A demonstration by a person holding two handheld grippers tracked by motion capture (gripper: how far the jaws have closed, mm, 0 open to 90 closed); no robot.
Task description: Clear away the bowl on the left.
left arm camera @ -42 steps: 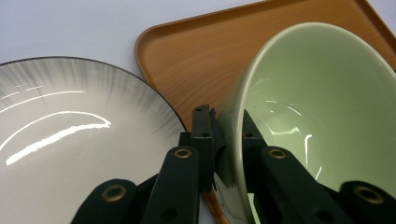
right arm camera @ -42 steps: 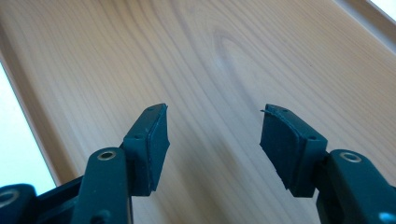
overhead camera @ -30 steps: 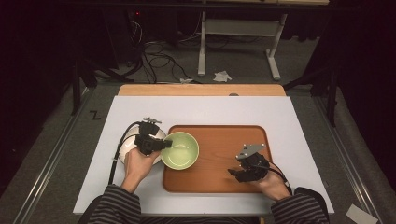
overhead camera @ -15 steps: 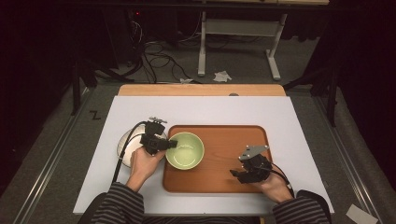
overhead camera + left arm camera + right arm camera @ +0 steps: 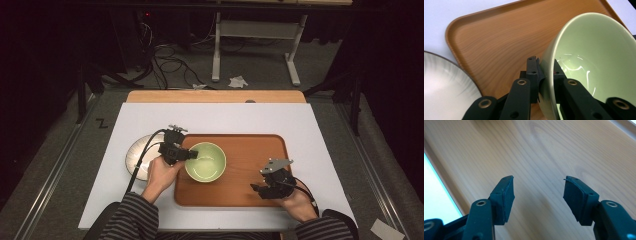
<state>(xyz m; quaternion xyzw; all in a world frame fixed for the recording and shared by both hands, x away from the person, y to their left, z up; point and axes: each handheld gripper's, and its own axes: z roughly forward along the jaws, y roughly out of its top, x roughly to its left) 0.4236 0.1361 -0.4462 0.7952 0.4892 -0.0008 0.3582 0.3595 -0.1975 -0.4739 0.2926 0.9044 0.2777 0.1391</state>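
While your left gripper (image 5: 545,75) stays clamped on the bowl (image 5: 205,161)'s rim at its nine o'clock edge, one jaw inside and one outside, keep the pinch firm and lower the bowl level onto the tray (image 5: 250,150)'s left half, so it does not tip. A plate (image 5: 136,156) lies just beyond the tray, at nine o'clock from the bowl. Your left hand (image 5: 161,173) reaches in from seven o'clock. Your right gripper (image 5: 537,195) rests low over the tray at four o'clock, jaws apart and empty.
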